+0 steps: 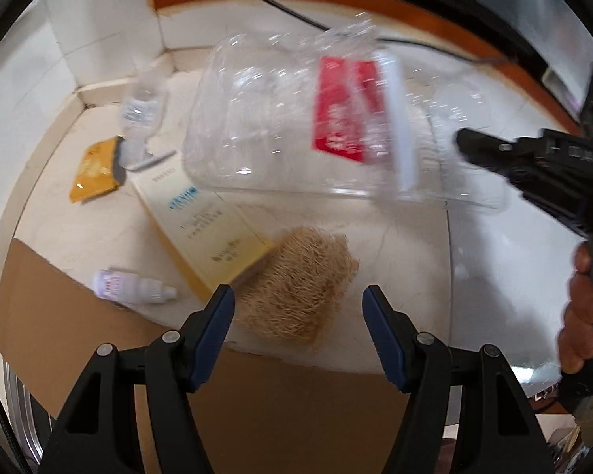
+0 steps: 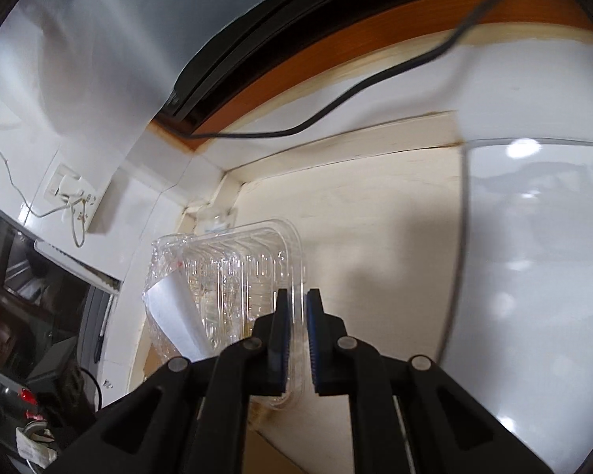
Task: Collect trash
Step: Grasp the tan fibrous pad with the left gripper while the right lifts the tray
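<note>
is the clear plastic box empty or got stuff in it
Looks empty: the floor shows straight through the plastic box, held up by the right claw; only its red label shows.

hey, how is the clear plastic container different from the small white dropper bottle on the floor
The clear plastic container is held up off the floor, pinched at its rim by the right gripper; the dropper bottle lies on its side, untouched. The container is see-through and much larger, with a red label; the bottle is opaque white with a purplish label. Both look like plastic packaging.
</note>
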The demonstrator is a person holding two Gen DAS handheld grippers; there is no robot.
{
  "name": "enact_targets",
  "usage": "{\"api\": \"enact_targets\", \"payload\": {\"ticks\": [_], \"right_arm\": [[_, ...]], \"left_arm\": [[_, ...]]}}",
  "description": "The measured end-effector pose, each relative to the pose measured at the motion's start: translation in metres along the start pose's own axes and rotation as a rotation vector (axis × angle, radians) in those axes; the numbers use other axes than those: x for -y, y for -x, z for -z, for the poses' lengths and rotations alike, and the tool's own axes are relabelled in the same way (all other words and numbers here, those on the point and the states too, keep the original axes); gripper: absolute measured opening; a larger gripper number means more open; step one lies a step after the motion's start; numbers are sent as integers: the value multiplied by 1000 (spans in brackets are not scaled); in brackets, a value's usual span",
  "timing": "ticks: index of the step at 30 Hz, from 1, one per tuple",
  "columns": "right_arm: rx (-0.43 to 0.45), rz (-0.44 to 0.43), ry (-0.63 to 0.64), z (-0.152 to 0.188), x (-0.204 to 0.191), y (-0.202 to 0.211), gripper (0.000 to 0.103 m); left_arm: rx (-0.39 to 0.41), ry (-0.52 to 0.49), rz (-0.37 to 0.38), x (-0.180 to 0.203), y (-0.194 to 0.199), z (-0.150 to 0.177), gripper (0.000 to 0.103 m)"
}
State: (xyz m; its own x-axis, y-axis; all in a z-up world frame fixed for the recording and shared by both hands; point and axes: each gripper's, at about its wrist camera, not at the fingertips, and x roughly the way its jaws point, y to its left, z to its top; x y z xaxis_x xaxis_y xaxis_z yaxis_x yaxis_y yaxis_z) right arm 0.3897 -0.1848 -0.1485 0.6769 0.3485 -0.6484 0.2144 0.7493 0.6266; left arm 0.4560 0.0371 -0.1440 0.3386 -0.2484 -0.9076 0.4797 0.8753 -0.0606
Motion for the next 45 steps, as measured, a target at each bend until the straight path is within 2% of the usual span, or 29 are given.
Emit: {"api": "enact_targets", "payload": {"ticks": [7,8,9,10,12,17,22,33,39,45], "right_arm": [[8,38,-38,12,30,22,8],[8,43,-44,14,34,24,8],[10,47,-54,15,39,28,8],[10,48,-59,16,40,30,8],[12,49,-65,20,44,37,8],[36,40,-64,26,47,61,8],[75,29,-62,28,50,95,8],[160,-9,-3,34,58,212,8],[168,-36,48,50,64,266,8],[138,-51,116,73,74,304,8]], "left_arm": [[-49,-12,-55,11,-28,-6,65],[-49,-11,-61,11,-29,-7,62],[-50,-10,-71,12,-30,-7,52],[-54,-11,-87,14,-31,-7,50],[-42,-12,-110,16,-29,-7,34],[-13,19,-106,25,-14,-4,28],[41,28,-113,47,23,3,25],[181,68,-88,120,130,41,25],[213,114,-78,161,171,86,25],[207,179,-93,193,191,142,25]]}}
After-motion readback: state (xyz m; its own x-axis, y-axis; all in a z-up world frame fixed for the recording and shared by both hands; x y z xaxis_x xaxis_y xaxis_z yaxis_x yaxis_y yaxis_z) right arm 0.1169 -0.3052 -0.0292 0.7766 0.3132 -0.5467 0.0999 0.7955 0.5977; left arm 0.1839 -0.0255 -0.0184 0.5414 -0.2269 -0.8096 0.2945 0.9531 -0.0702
